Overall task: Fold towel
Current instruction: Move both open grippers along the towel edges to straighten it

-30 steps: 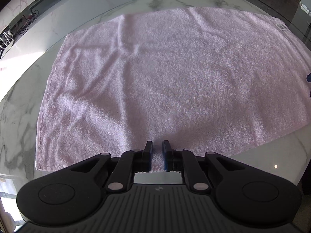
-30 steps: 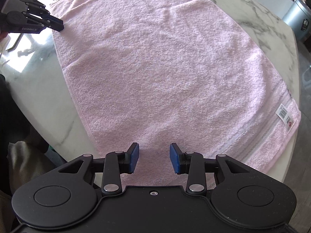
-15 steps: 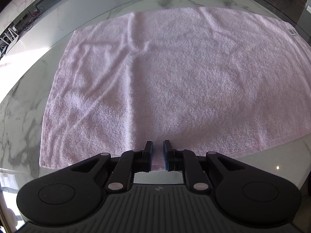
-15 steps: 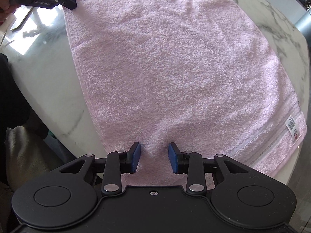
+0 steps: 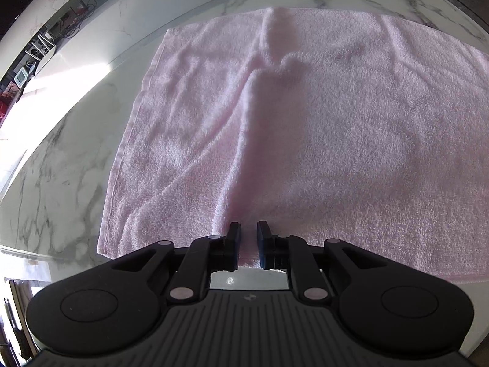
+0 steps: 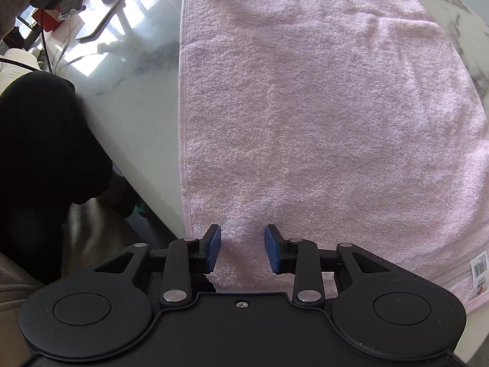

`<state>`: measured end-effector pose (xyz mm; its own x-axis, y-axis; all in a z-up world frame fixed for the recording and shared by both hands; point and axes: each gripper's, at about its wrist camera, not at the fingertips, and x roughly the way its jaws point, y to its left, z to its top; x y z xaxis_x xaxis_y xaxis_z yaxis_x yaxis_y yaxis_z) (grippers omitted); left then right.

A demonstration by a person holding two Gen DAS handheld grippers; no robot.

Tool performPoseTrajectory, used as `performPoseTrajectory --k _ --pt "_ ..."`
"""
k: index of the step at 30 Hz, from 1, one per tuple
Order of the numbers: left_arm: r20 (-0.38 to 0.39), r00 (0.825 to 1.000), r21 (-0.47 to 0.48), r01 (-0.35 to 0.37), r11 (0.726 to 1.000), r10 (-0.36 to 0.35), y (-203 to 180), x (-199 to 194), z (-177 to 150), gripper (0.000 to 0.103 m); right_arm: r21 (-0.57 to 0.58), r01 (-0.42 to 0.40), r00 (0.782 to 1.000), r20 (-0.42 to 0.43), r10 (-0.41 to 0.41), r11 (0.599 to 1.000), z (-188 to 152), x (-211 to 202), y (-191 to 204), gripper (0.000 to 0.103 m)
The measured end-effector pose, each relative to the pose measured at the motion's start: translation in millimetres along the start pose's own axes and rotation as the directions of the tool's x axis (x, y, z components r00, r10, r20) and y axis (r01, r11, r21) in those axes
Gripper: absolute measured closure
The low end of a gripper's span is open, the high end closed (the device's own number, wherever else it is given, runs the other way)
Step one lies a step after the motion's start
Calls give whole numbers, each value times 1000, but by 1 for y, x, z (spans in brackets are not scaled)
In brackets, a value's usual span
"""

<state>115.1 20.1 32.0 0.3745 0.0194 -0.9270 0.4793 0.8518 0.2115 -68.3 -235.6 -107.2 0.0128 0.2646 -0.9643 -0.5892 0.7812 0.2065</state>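
I have a pink towel point(image 5: 336, 140) spread on a white marble table point(image 5: 76, 140) veined with grey, its polished top throwing back bright window light. In the left wrist view the towel fills the frame from 9 o'clock round to 3 o'clock, with a raised ridge of cloth running from my tongs up toward 12 o'clock and ripples fanning off toward 10 o'clock. My left gripper point(image 5: 248, 244) sits at 6 o'clock with its jaws almost together, pinching the near hem of the towel; a thin band of pink cloth shows between the pads.

In the right wrist view the towel point(image 6: 321, 122) runs from 6 o'clock up to 12 o'clock, its long edge close to the table's rim at 9 o'clock. My right gripper point(image 6: 243, 249) stands partly open over the near end, cloth bunched up between the blue pads point(image 6: 214, 247); I cannot tell whether they press on it. A barcode label point(image 6: 479, 270) lies at the towel's corner near 4 o'clock. The other gripper's tip shows at 11 o'clock on the far hem. Beyond the table edge, around 8 o'clock, I see my dark sleeve point(image 6: 45, 140). In the left view a shelf with cables point(image 5: 45, 46) lines the room at 10 o'clock.
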Motion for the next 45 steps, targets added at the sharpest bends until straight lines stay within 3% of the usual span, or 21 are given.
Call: performPoseTrajectory --k 3,7,12,19,26,41,45 --pt "-6 1000 -8 29 1000 -29 5 -2 -1 91 -35 1 1000 -22 -2 999 4 1 4 72" --pt "33 997 -16 74 997 -73 15 -20 1 91 -12 22 1000 1 -22 1000 8 -17 -21 72" --pt "61 998 -68 17 998 -12 39 -28 19 88 55 135 990 22 -136 989 30 -40 -79 72" --pt "-24 1000 -173 -10 985 6 65 2 23 88 140 237 969 34 -244 961 68 -42 -157 72" --pt "-56 998 -151 -20 988 12 65 15 20 88 177 262 963 15 -269 949 88 -29 -200 72" --pt "-55 994 -161 -100 982 92 91 43 62 88 166 230 973 -15 -231 959 79 -26 -195 72" --pt "-55 988 -150 -148 978 141 97 52 73 88 180 224 974 3 -228 958 83 -26 -198 72"
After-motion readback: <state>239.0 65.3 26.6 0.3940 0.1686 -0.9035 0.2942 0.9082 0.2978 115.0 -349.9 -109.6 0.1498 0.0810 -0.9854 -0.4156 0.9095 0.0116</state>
